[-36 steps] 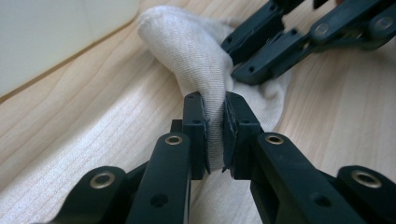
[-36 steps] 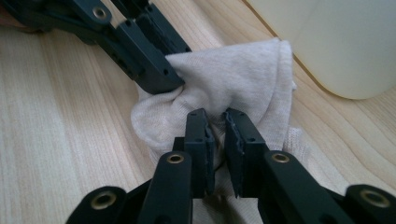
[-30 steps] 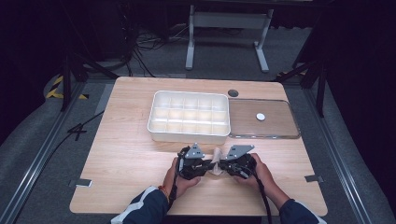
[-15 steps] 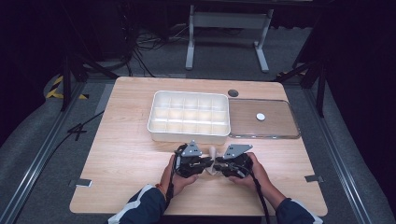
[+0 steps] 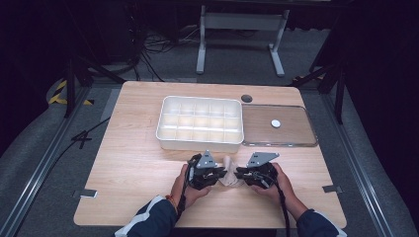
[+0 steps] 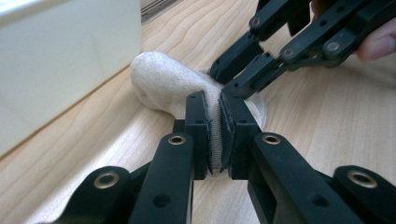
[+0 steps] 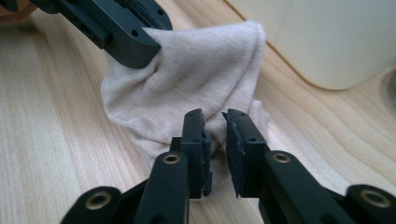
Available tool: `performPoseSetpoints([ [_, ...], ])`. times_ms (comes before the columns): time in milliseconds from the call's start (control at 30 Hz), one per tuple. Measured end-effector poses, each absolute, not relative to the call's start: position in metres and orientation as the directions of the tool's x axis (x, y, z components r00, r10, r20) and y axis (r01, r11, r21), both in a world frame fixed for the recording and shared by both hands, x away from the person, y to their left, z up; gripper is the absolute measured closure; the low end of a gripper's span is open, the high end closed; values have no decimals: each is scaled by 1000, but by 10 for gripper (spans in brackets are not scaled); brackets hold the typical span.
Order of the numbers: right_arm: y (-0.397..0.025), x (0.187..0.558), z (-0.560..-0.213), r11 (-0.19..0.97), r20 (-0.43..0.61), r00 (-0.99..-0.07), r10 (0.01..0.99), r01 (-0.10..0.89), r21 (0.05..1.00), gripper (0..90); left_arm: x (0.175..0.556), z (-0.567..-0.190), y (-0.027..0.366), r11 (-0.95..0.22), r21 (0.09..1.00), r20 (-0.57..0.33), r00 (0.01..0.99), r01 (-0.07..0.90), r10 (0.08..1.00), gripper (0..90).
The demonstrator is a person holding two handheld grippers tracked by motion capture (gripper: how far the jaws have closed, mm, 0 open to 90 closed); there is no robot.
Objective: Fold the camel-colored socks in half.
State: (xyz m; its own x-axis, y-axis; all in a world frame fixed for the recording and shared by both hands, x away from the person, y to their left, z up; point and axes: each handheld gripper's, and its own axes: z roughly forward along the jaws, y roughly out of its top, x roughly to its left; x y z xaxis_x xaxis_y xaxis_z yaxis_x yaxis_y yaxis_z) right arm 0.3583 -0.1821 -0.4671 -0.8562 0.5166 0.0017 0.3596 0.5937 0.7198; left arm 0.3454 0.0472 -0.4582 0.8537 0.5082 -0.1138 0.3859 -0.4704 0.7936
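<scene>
A small beige sock (image 5: 230, 174) lies bunched on the surface (image 5: 133, 163), just in front of the white tray (image 5: 200, 123) and between the two claws. In the left gripper view the left claw (image 6: 214, 135) is clamped on a fold of the sock, the knit pressed flat between its jaws. In the right gripper view the right claw (image 7: 215, 140) stands at the sock's opposite edge with its jaws narrow but parted; cloth lies at the gap, and whether any of it is caught cannot be told. The step in hand appears to be taking hold of the sock at two points, one side secured and the other in the act of gripping. The next move would likely call for the right claw to close on a single layer of the hem, then for both to draw apart or lift together so that the cloth opens without slipping. The tray, divided into compartments, stands just beyond the sock and limits forward travel; its near wall looms close in both gripper views. A clear lid (image 5: 279, 126) with a white knob lies beside the tray, well clear of the work.
</scene>
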Motion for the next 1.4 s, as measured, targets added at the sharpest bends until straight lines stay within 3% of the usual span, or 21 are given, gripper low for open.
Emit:
performPoseSetpoints([
  [433, -183, 357, -475, 547, 33, -844, 536, 376, 748, 811, 340, -462, 22, -491, 799, -72, 867, 346, 493, 816],
  [567, -186, 358, -473, 535, 23, -827, 562, 385, 752, 656, 340, -463, 22, -499, 796, -63, 867, 342, 495, 819],
  [633, -190, 359, -470, 529, 29, -830, 557, 382, 757, 651, 341, -463, 24, -500, 795, -63, 866, 344, 496, 820],
  [900, -195, 361, -473, 576, 17, -827, 562, 406, 709, 778, 341, -464, 20, -498, 799, -65, 873, 336, 484, 817],
  [1233, -197, 363, -472, 570, 52, -821, 568, 438, 695, 785, 340, -473, 9, -509, 798, -52, 878, 323, 476, 804],
  [1400, -202, 361, -457, 530, -21, -800, 600, 377, 760, 809, 340, -475, 6, -519, 797, -40, 884, 310, 466, 804],
])
